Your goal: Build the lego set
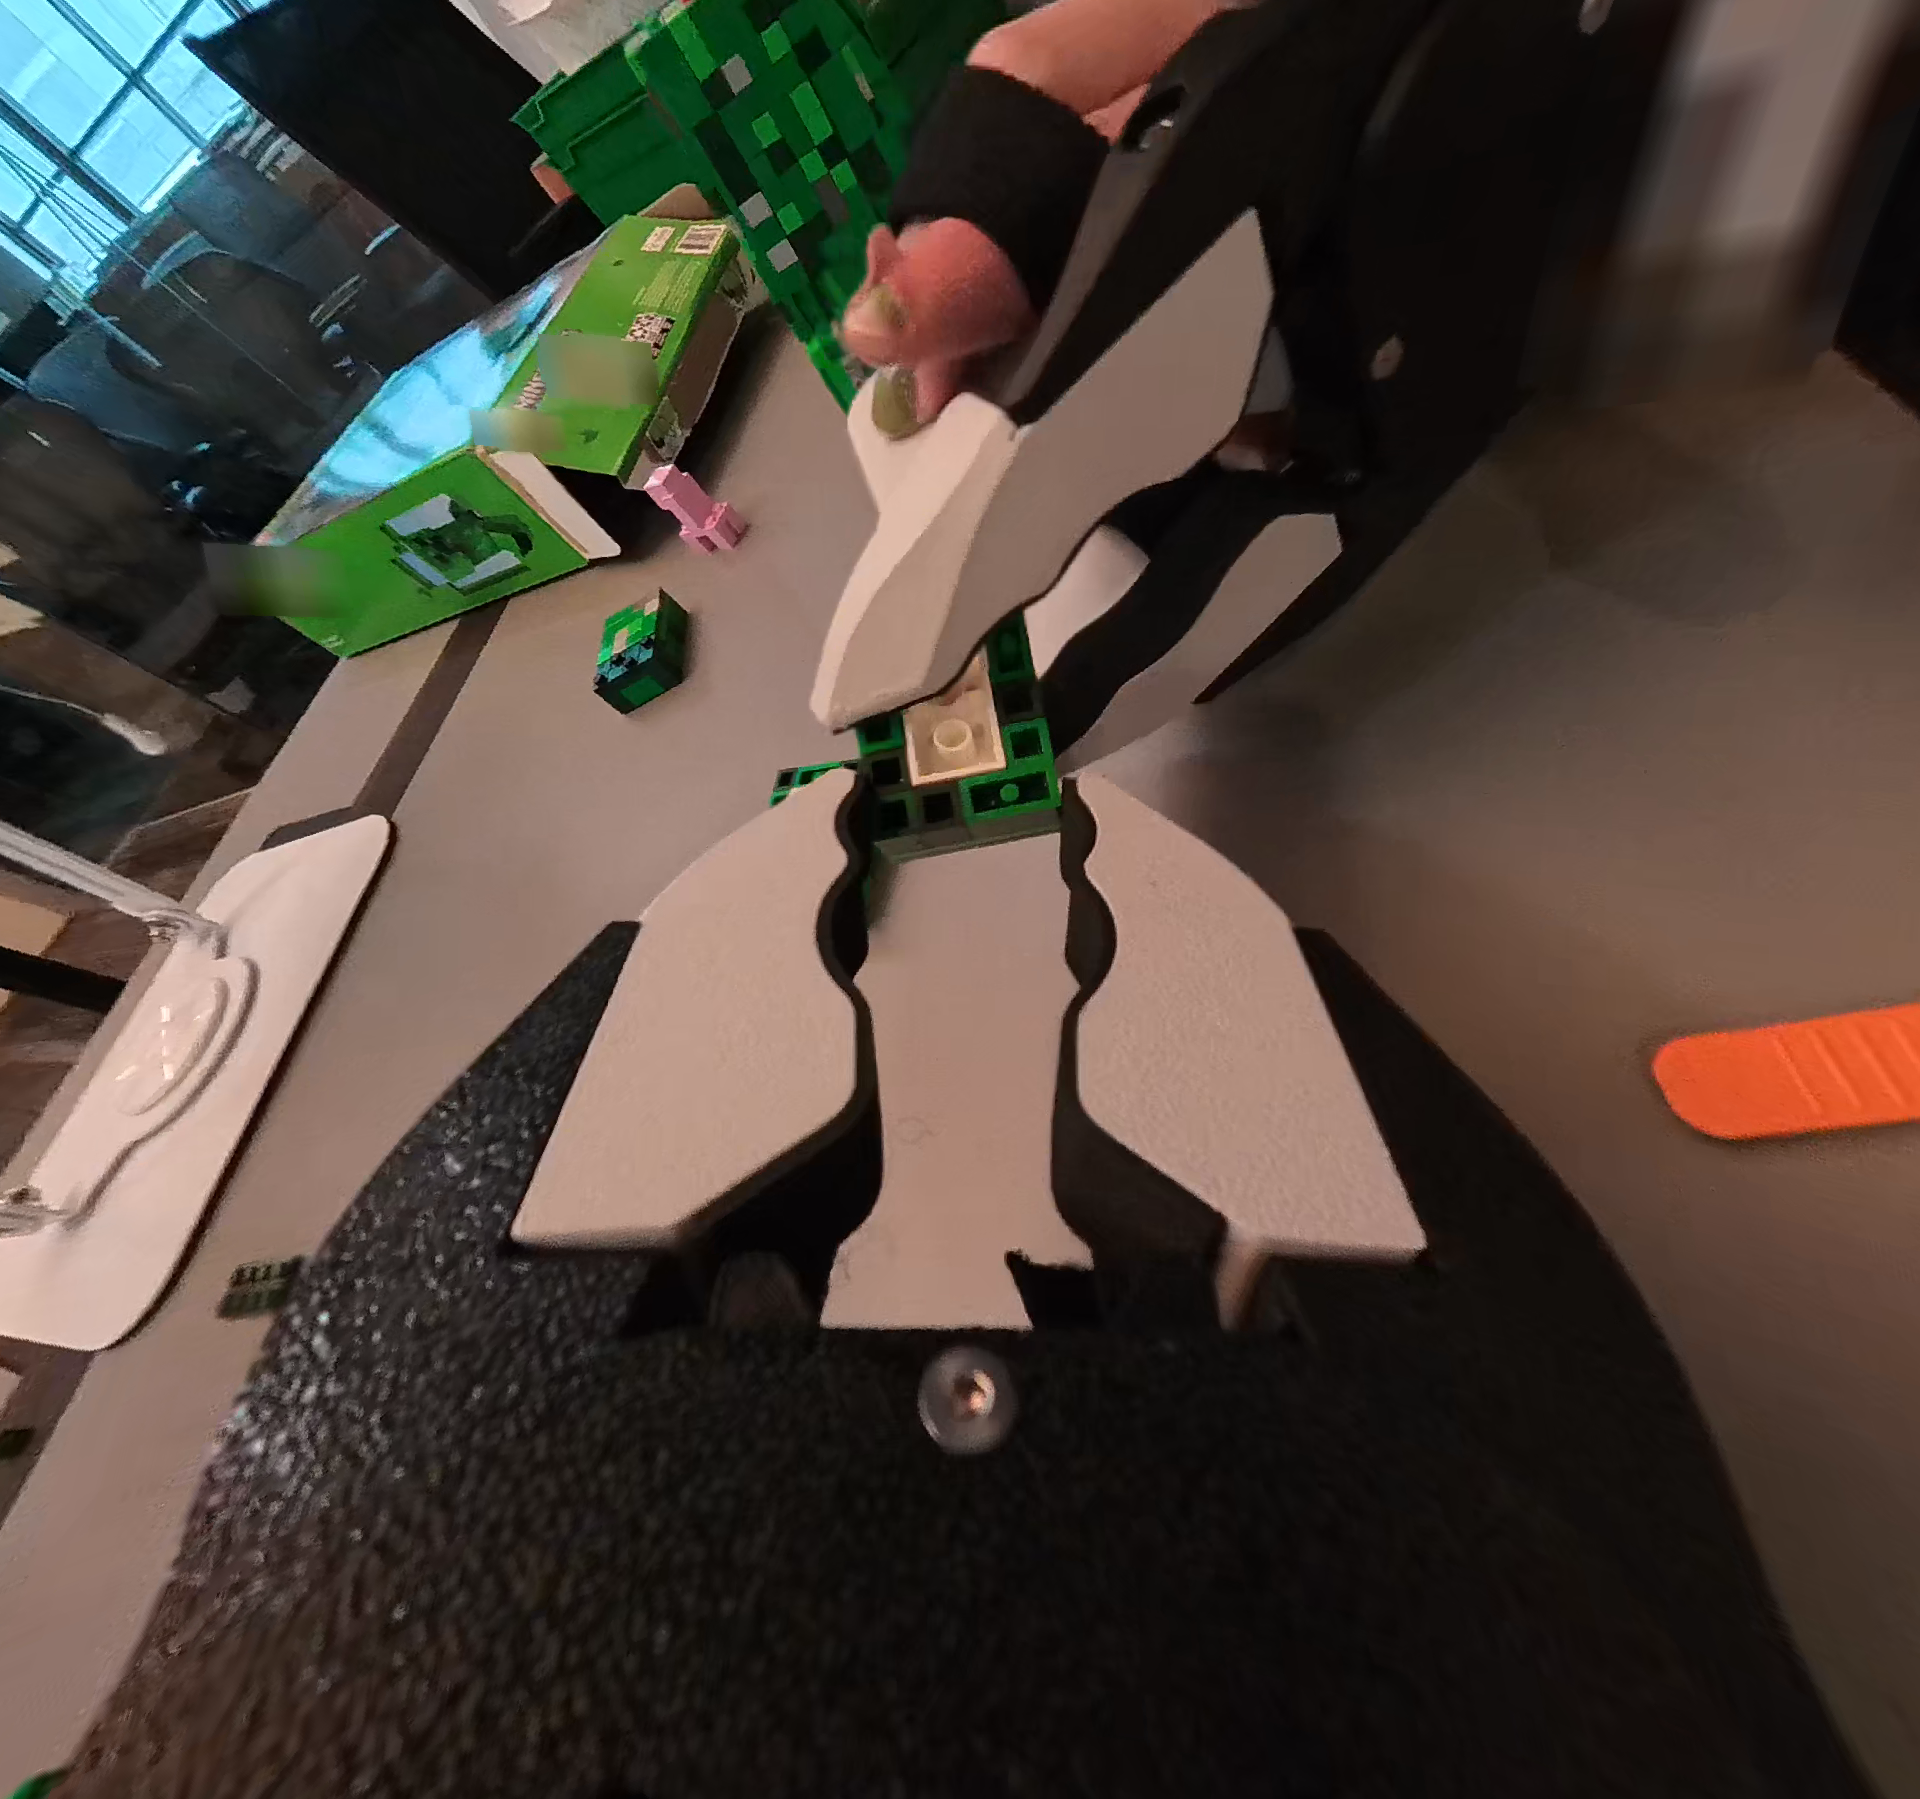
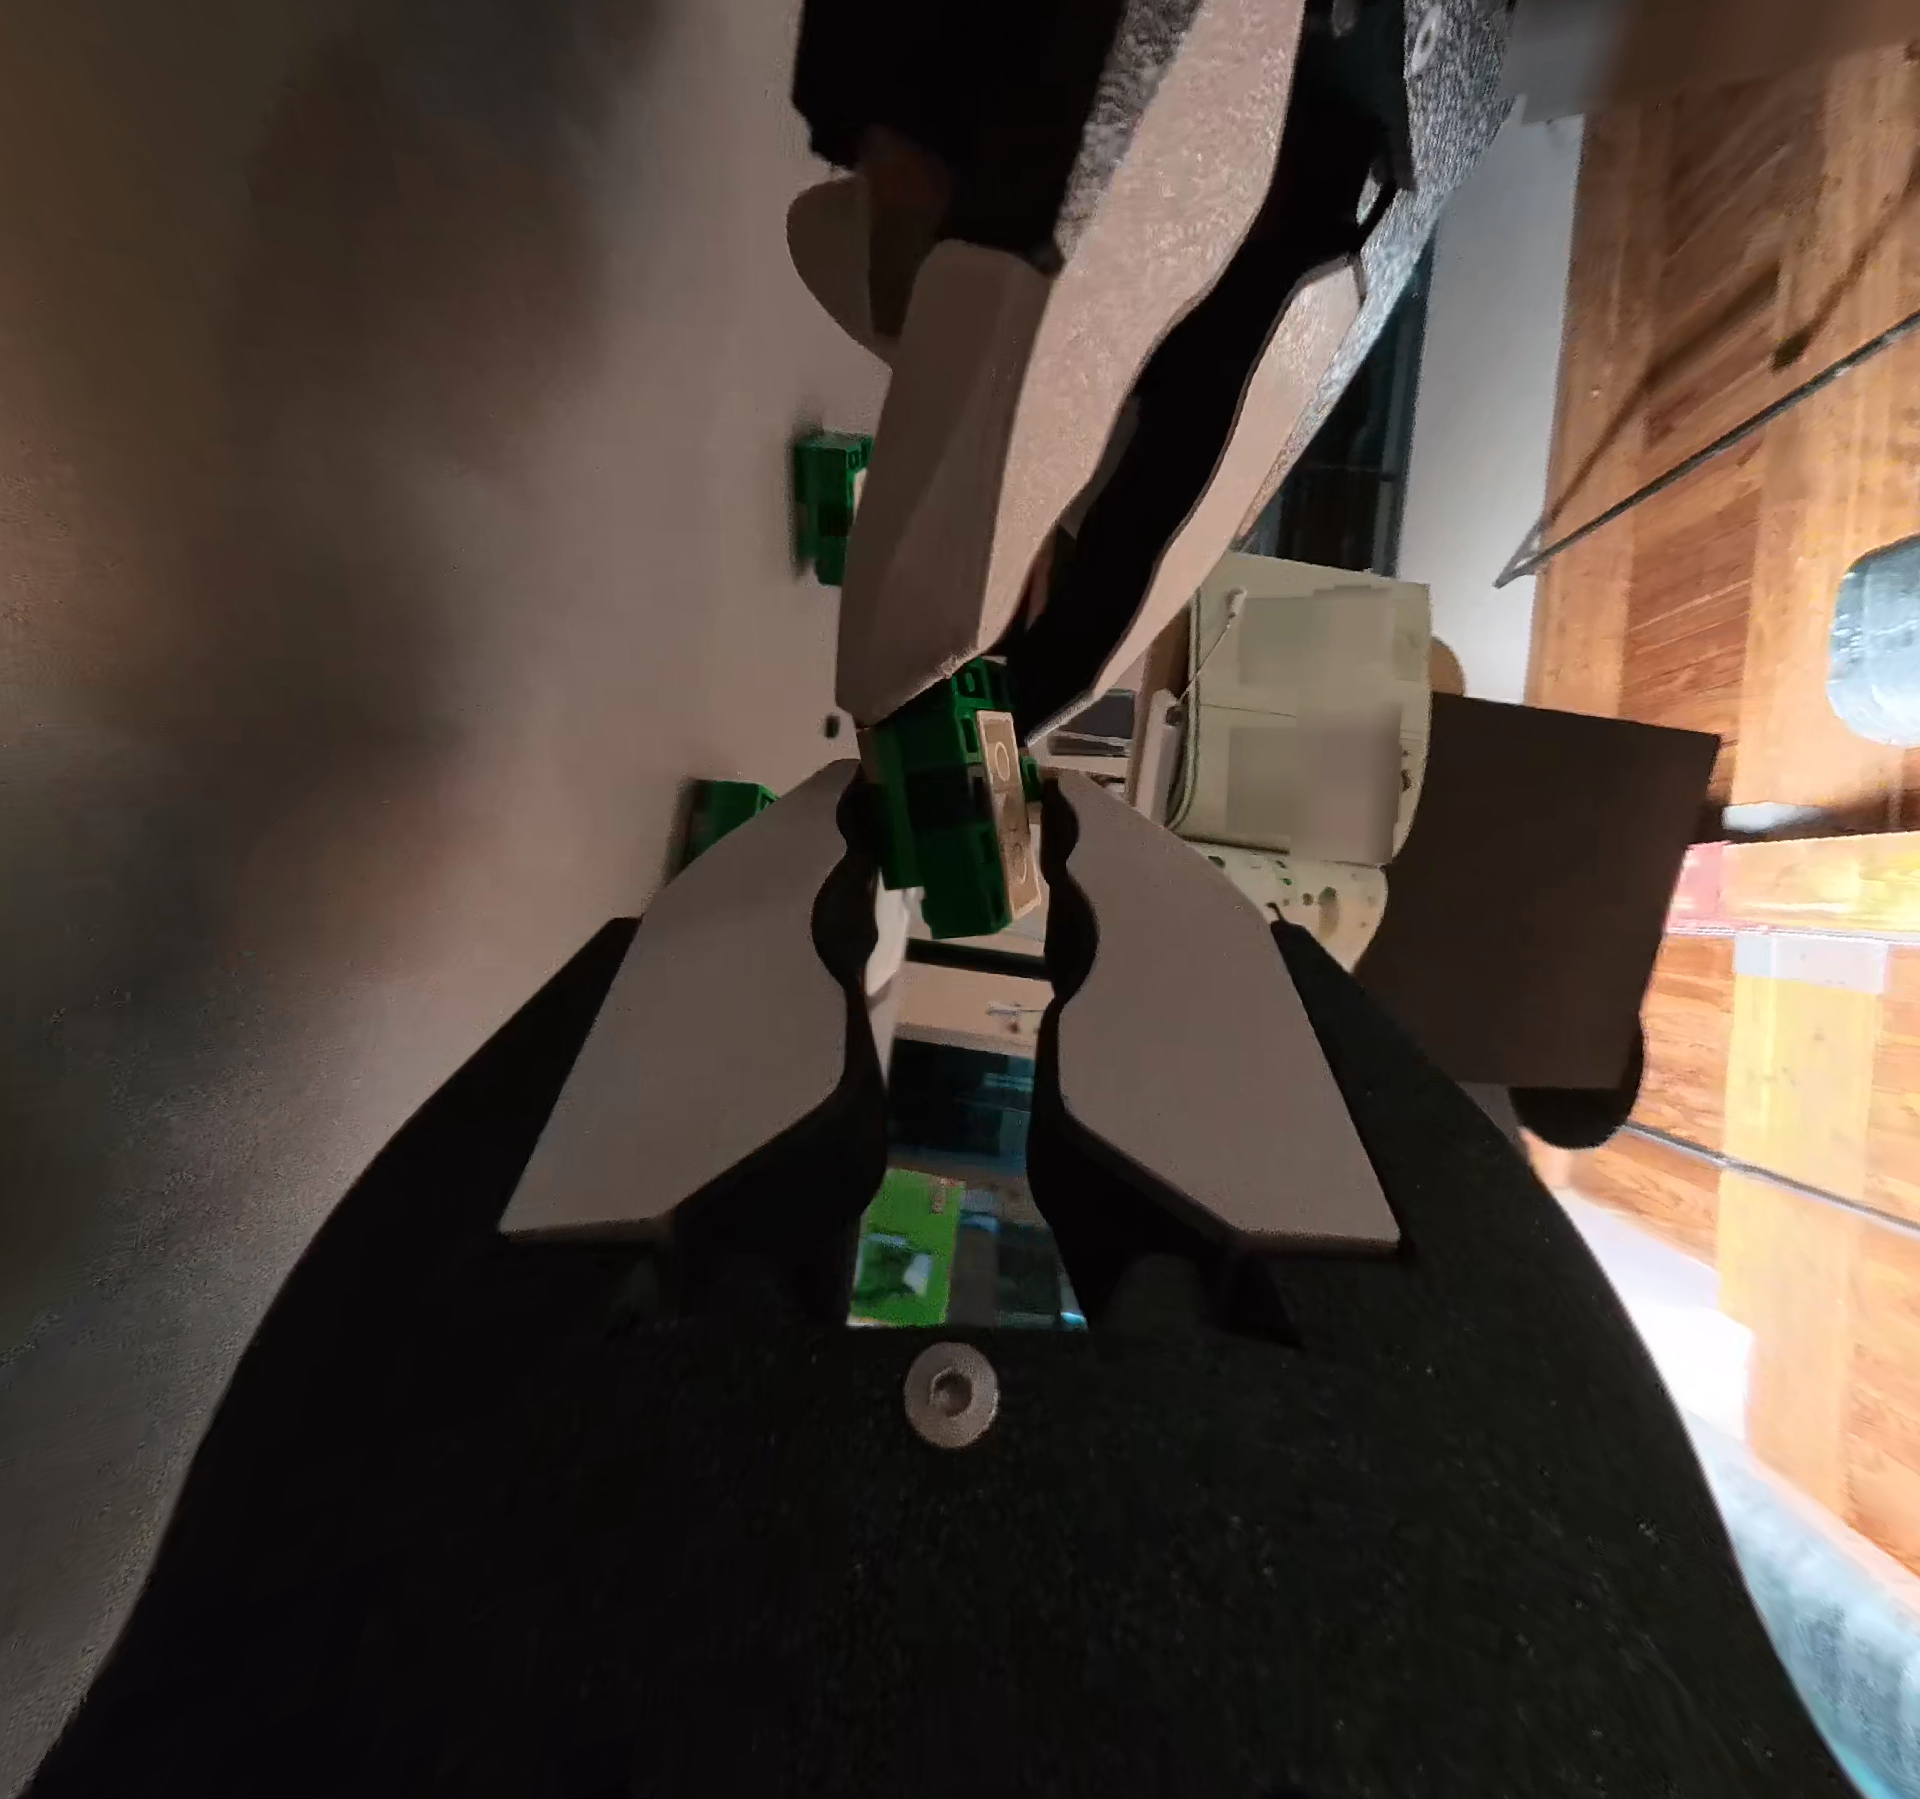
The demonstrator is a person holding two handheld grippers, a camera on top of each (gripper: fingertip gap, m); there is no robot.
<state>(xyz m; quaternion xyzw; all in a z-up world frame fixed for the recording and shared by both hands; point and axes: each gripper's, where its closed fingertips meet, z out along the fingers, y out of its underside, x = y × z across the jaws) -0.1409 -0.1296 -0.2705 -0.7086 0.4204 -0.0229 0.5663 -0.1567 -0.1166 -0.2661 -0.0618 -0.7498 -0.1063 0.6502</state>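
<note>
A small green lego assembly point(image 1: 977, 804) with a white studded plate point(image 1: 954, 741) on it is held in the air between both grippers. My left gripper point(image 1: 961, 799) is shut on its near end. My right gripper comes in from the upper right of the left wrist view, its white finger point(image 1: 935, 544) lying over the assembly's far end. In the right wrist view my right gripper point(image 2: 954, 793) is shut on the same assembly point(image 2: 935, 814), with the tan-looking plate point(image 2: 1008, 804) facing right. The left gripper's finger point(image 2: 935, 502) reaches down from above.
On the grey table point(image 1: 540, 814) lie a green lego box point(image 1: 447, 502), a pink figure point(image 1: 696, 513), a small green cube point(image 1: 642, 653) and an orange brick separator point(image 1: 1787, 1074). A tall green block build point(image 1: 779, 118) stands behind. A person's fingers point(image 1: 935, 315) rest on the right gripper. Loose green pieces point(image 2: 826, 502) lie on the table.
</note>
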